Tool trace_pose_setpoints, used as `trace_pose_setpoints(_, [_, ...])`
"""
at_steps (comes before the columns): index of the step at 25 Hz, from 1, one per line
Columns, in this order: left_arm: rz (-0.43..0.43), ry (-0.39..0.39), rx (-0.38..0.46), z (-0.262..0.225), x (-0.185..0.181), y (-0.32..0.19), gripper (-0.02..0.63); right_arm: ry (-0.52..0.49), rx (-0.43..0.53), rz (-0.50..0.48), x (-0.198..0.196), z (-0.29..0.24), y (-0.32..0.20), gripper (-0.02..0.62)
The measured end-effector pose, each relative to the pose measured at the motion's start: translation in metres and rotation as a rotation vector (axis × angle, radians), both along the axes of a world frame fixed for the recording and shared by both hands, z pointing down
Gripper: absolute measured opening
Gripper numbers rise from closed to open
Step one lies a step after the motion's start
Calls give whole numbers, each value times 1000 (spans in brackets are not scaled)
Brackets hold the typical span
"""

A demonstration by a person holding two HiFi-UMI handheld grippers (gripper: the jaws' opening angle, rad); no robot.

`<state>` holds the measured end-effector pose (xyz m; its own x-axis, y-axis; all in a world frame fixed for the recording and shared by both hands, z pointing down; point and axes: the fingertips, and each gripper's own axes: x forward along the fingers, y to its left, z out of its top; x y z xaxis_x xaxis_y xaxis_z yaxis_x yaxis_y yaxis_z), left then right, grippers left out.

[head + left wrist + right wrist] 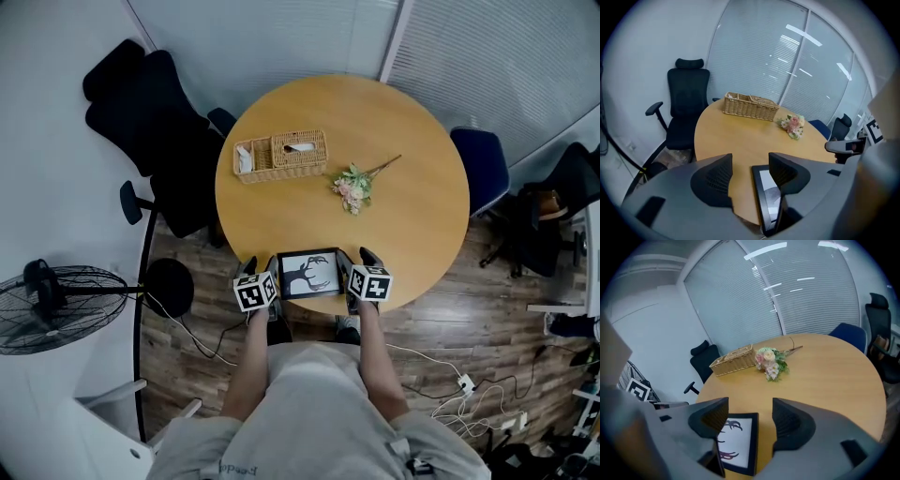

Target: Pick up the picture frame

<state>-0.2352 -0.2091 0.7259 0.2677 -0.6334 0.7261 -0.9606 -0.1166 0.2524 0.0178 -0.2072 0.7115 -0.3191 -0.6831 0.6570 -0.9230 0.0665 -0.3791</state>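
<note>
Both claws are poised at the frame. The left claw (750, 160) stands wide open and grips nothing. Its jaws sit either side of the left border of the frame (309, 274), one over bare wood and the other over the picture. The right claw (750, 403) mirrors it, likewise released, with the frame's right border in the gap between its jaws. No pad appears to press on the frame in either gripper view, though whether a jaw tip grazes it cannot be told.

The frame lies flat and face up at the near rim of the round desk (403, 225), just in front of the person, with one claw at each side. By the look of things the approach is done and the pickup itself is not. Closing on the two borders and lifting are both left to do.

The frame is a slim rectangle with a thin black border around a pale sheet that bears a dark, branching drawing, something like antlers. It looks light and stiff. Its low profile gives the jaws little edge to bite on, so a slipping pinch seems the likeliest trouble. Farther up the desk, well apart from the frame, sit a wicker basket (281, 155) and a small bunch of flowers (354, 186), neither in the way.
</note>
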Motion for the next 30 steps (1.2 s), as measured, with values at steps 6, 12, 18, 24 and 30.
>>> trace_pose_setpoints(6, [-136, 4, -108, 45, -11, 27, 250, -12, -129, 32, 0, 54, 30, 282])
trace_pose_setpoints(12, [-235, 97, -189, 76, -11, 56, 250, -20, -171, 72, 3, 93, 52, 281])
trace_pose_setpoints(18, [-168, 81, -108, 58, 4, 40, 250, -35, -179, 81, 1, 91, 49, 271])
trace_pose_setpoints(24, [-11, 57, -157, 78, 46, 54, 252, -8, -145, -68, -35, 91, 50, 281])
trace_pose_setpoints(30, [-30, 77, -199, 77, 52, 56, 252, -24, -182, -81, -50, 87, 53, 252])
